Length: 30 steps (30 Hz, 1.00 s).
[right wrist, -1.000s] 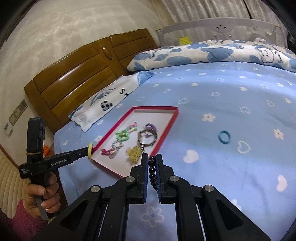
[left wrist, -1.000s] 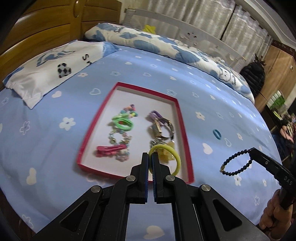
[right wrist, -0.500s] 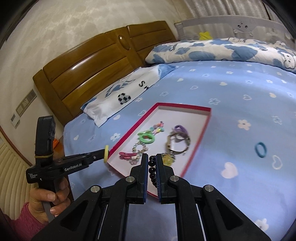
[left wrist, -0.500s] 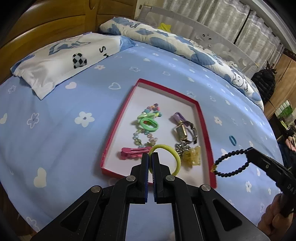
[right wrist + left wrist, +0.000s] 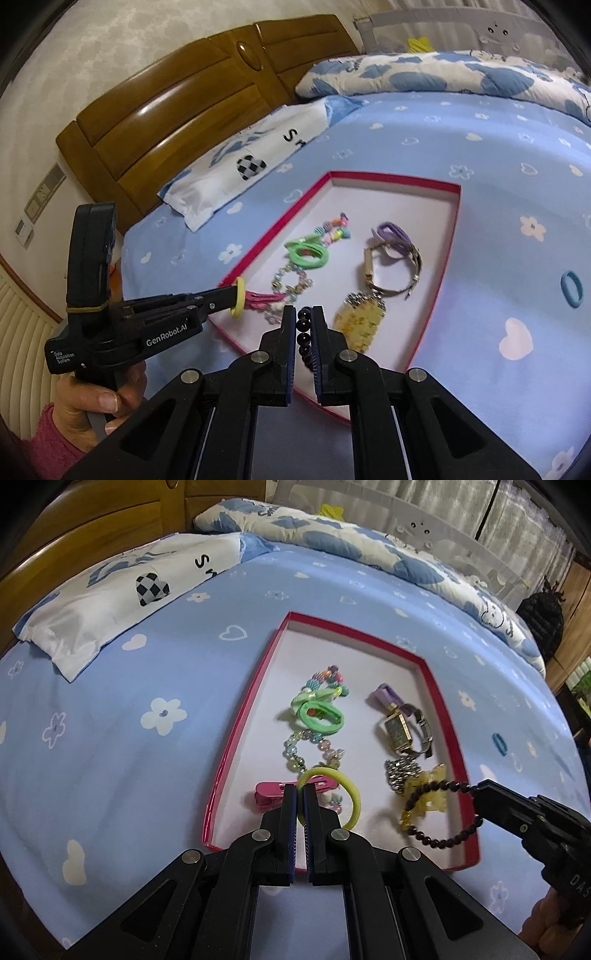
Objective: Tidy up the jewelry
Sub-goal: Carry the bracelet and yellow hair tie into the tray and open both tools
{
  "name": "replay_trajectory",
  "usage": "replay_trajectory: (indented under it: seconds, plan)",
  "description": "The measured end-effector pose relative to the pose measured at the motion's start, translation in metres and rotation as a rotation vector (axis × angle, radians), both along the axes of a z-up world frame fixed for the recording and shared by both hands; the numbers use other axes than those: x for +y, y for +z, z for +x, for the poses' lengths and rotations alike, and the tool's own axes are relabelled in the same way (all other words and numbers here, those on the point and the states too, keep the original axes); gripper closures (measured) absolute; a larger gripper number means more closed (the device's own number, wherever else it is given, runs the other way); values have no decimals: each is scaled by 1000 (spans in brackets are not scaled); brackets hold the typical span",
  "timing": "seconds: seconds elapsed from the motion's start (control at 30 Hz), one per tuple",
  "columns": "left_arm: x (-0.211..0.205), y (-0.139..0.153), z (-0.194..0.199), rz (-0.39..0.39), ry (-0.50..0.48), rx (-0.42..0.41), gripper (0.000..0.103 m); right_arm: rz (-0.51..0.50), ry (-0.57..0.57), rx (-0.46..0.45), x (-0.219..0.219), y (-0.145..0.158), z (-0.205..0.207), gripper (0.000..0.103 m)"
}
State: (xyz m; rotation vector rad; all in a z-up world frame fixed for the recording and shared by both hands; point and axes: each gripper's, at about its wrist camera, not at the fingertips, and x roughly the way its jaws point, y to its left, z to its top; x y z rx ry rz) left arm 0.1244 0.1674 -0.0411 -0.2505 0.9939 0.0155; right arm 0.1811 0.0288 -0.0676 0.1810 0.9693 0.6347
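The left gripper (image 5: 300,794) pinches a yellow hair tie (image 5: 338,788); the right gripper (image 5: 303,314) pinches a dark bead bracelet (image 5: 439,814). Both hover above the red tray's (image 5: 236,738) near edge; lower each into bare space before spreading fingers.

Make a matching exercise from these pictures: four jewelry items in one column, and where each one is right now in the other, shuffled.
Items:
1. yellow hair tie
2. dark bead bracelet
3. blue hair tie
4. watch

Places:
A. lying on the bedsheet, outside the box
B. held in the left gripper
C. lying inside the red box
D. held in the right gripper

Pairs: 1-B, 2-D, 3-A, 4-C
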Motion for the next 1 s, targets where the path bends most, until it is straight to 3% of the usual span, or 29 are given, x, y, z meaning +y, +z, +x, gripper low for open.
replay_trajectory:
  seconds: [0.37, 0.87, 1.0]
  plan:
    - [-5, -22, 13, 45, -1, 47, 100, -59, -25, 84, -10, -34, 10, 96]
    - [-4, -24, 17, 33, 8, 56, 97, -68, -34, 94, -11, -41, 19, 95]
    - [-5, -22, 15, 28, 8, 50, 86, -57, -33, 101, -13, -41, 19, 91]
